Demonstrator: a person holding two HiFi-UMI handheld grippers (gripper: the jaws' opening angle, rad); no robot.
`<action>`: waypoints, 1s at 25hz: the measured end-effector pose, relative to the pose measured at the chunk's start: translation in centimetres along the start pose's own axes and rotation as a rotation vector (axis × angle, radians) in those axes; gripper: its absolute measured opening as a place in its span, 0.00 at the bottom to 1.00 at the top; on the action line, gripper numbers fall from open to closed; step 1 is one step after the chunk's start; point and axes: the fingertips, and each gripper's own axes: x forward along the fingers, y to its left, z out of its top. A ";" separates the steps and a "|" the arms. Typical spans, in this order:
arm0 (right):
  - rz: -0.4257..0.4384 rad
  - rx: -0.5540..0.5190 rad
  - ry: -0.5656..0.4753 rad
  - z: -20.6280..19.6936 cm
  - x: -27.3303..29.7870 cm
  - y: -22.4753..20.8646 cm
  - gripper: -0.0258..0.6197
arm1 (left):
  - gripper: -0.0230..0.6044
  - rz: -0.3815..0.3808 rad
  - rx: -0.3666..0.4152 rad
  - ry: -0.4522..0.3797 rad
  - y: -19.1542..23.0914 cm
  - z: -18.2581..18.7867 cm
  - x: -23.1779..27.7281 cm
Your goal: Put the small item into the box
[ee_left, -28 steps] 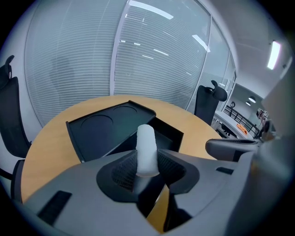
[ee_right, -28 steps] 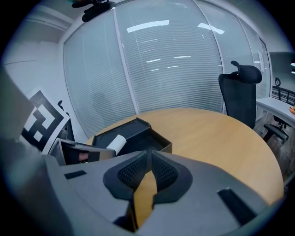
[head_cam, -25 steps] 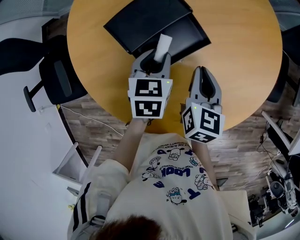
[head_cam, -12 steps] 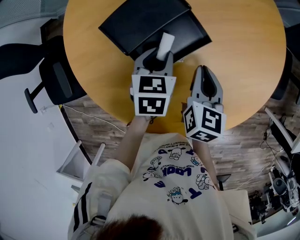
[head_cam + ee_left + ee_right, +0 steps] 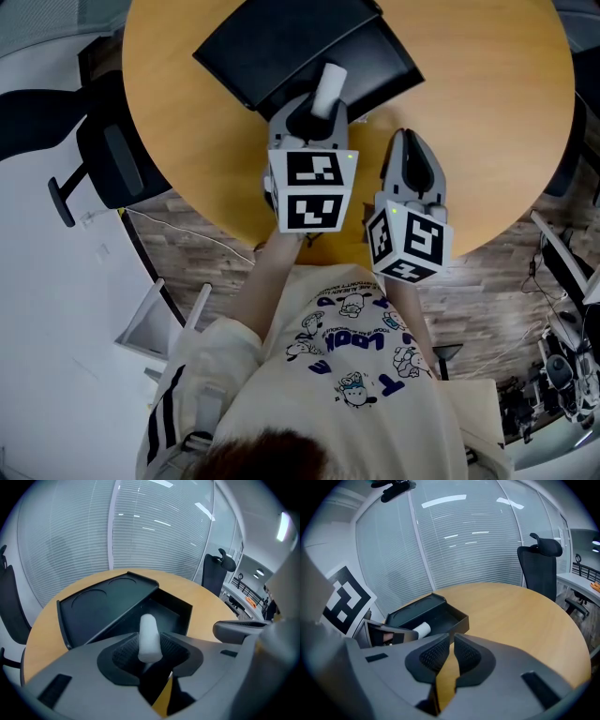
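The small item is a white cylinder (image 5: 328, 89) (image 5: 149, 637). It stands between the pads of my left gripper (image 5: 314, 111) (image 5: 149, 645), which touch it on both sides while the jaws are opening. The cylinder's tip pokes out over the near edge of the open black box (image 5: 380, 67) (image 5: 165, 612), whose lid (image 5: 281, 37) (image 5: 101, 604) lies tilted against its left side. My right gripper (image 5: 410, 141) (image 5: 452, 649) hovers over the table to the right, jaws nearly together with nothing between them. In the right gripper view the box (image 5: 440, 615) and the cylinder (image 5: 421, 630) show at left.
The round wooden table (image 5: 487, 112) carries only the box and lid. A black office chair (image 5: 112, 159) stands at the table's left, another (image 5: 543, 566) beyond its far side. White furniture (image 5: 56, 309) fills the left floor.
My left gripper with the cylinder has edged slightly toward the box. The right gripper has hardly moved.
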 end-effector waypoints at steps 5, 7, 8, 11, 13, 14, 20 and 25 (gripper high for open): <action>0.001 -0.002 0.000 0.0 -0.2 0.0 0.11 | 0.28 -0.004 0.001 -0.007 -0.2 0.1 -0.1; 0.001 -0.004 -0.004 0.1 -0.3 0.1 0.11 | 0.28 -0.007 -0.005 -0.013 -0.1 0.1 -0.2; 0.001 -0.005 -0.006 0.1 -0.4 0.2 0.11 | 0.28 -0.009 -0.009 -0.017 -0.1 0.1 -0.3; 0.002 -0.013 -0.015 0.3 -0.6 0.3 0.11 | 0.28 -0.019 -0.025 -0.032 0.0 0.1 -0.4; 0.003 -0.025 -0.027 0.6 -0.8 0.5 0.11 | 0.28 -0.025 -0.037 -0.047 0.0 0.3 -0.8; 0.004 -0.032 -0.035 0.9 -0.9 0.6 0.11 | 0.28 -0.028 -0.043 -0.058 -0.1 0.5 -1.0; 0.013 -0.057 -0.075 2.0 -1.9 1.5 0.11 | 0.20 -0.060 -0.081 -0.137 -0.3 1.6 -3.5; 0.024 -0.076 -0.105 2.6 -3.0 2.7 0.11 | 0.16 -0.064 -0.081 -0.201 -0.1 2.0 -6.0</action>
